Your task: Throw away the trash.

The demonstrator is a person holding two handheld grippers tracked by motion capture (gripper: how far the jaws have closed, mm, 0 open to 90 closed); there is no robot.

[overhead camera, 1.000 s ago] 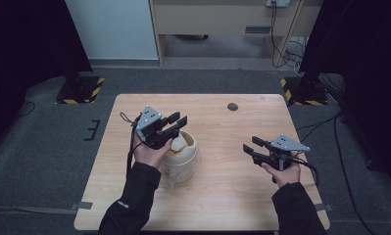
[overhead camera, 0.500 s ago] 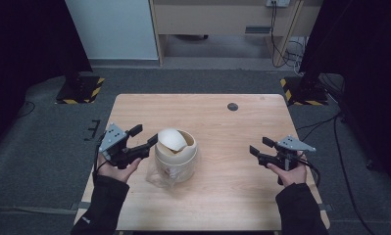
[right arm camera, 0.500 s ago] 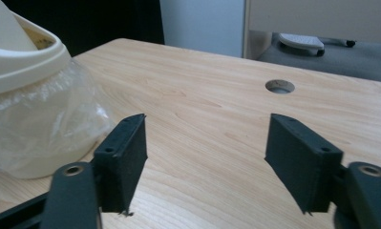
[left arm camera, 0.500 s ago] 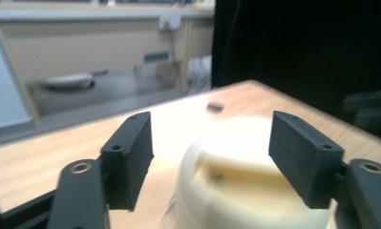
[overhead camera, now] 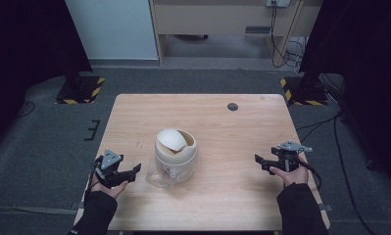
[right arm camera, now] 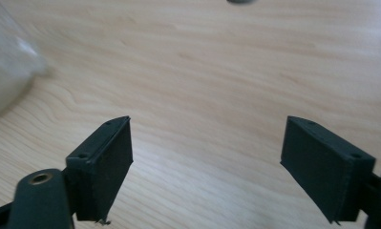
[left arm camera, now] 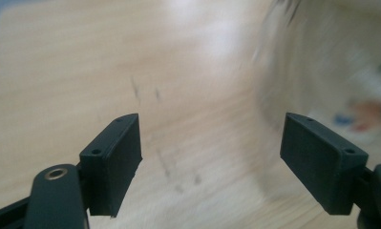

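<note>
Jar (overhead camera: 176,155) stands at frame centre on the tabletop (overhead camera: 242,132), lid askew. Left gripper (overhead camera: 126,173) and right gripper (overhead camera: 262,162) flank it, fingers apart, empty. Apparently between steps; next grasp requires an approach.

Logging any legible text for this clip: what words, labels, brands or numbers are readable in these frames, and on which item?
None can be read.
Plastic bag around the white container: coloured print shows in the high view and in the left gripper view, too small or blurred to read.
Yellow-and-black striped floor plates: hazard stripes, no text.
Table, left tool and right tool: no markings.
</note>
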